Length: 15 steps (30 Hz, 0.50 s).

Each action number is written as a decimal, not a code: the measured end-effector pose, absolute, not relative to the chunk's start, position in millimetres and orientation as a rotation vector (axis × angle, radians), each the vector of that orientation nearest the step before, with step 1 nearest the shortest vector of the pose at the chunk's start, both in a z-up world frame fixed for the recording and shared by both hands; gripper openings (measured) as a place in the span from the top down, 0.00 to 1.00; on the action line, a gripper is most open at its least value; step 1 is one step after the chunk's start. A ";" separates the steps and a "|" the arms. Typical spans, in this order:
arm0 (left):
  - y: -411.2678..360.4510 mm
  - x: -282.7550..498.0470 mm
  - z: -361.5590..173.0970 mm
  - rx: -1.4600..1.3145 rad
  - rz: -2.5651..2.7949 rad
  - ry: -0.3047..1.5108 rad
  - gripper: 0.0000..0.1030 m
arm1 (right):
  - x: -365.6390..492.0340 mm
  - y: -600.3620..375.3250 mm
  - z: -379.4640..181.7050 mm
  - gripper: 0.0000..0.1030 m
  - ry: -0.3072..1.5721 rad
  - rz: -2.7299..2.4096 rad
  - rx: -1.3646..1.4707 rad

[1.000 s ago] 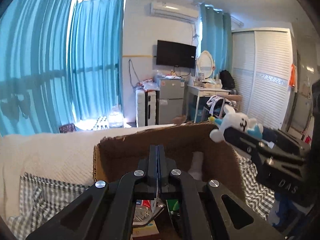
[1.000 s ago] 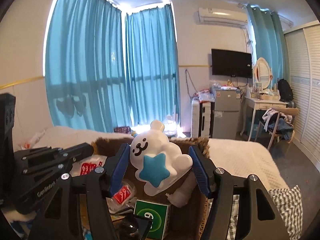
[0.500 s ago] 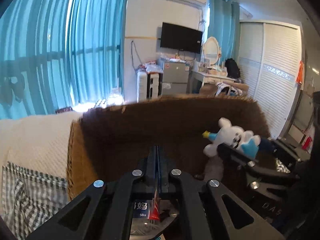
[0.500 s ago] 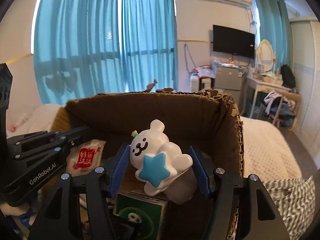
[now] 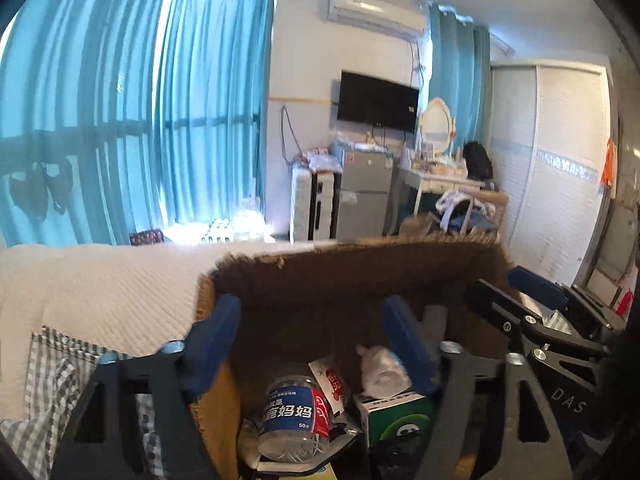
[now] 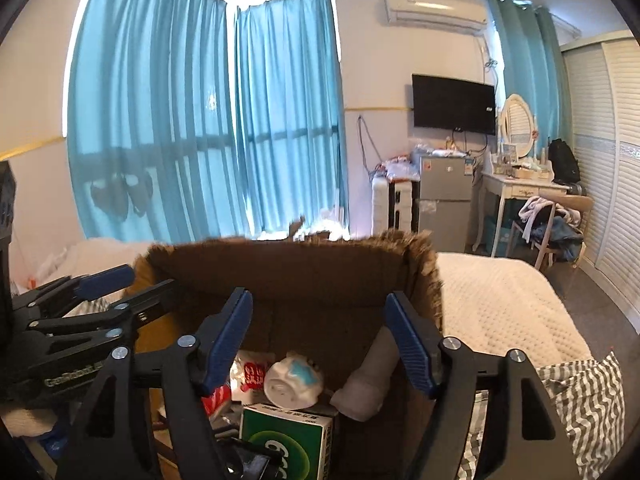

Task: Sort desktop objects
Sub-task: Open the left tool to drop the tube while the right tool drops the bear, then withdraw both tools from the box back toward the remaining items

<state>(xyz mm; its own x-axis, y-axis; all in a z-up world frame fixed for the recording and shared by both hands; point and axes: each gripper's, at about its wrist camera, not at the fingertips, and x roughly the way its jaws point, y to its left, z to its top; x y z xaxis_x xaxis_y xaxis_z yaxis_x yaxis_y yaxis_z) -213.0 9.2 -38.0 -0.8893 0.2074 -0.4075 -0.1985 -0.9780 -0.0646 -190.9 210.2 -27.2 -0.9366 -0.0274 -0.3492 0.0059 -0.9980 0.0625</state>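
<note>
Both claws [image 5: 312,344] [image 6: 320,340] spread empty over cardboard box [image 6: 288,272], toy [image 6: 294,380] on green carton [image 6: 286,436]

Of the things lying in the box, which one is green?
The carton with the green printed face, at the front of the cardboard box, under the white bear toy. The bottle has a blue label.

A cardboard box [image 6: 296,276] is sitting directly ahead of the right gripper [image 6: 320,340] on a bed [image 6: 500,300]. Inside it, a toy figure [image 6: 294,380] is lying between the spread fingers, resting atop a carton [image 6: 286,440], with a snack packet [image 6: 250,372] to its left and a cloth roll [image 6: 368,384] to its right. The left gripper [image 6: 100,292] is hovering left of the box.
</note>
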 end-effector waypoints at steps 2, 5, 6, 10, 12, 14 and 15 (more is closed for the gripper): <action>3.4 -200.3 -26.1 -0.561 2.888 -0.043 0.03 | -179.6 207.3 -17.1 0.29 -0.097 -3.079 0.513; -6.3 -181.8 -9.7 -0.481 2.921 -0.048 0.00 | -162.6 201.6 -4.6 0.17 -0.087 -3.102 0.453; -9.3 -177.5 -5.0 -0.468 2.926 -0.049 0.00 | -157.0 201.3 -1.4 0.11 -0.088 -3.111 0.431; -18.7 -154.9 9.5 -0.436 2.956 -0.027 0.00 | -130.6 200.9 13.1 0.00 -0.123 -3.108 0.335; -20.3 -144.8 12.8 -0.427 2.970 -0.008 0.00 | -121.5 197.8 17.2 0.00 -0.129 -3.103 0.318; -24.0 -133.4 12.9 -0.435 2.986 -0.006 0.00 | -107.9 195.1 19.1 0.00 -0.129 -3.104 0.301; -26.4 -128.7 11.9 -0.448 2.986 -0.010 0.00 | -102.8 193.0 18.0 0.00 -0.128 -3.105 0.300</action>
<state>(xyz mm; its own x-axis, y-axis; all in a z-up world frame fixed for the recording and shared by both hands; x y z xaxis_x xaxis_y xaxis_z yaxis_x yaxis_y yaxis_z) -128.7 -26.4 11.9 -0.9487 0.1211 -0.2922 -0.1191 -0.9926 -0.0247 -102.8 193.0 18.0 -0.9814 -0.0269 -0.1902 0.0112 -0.9965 0.0834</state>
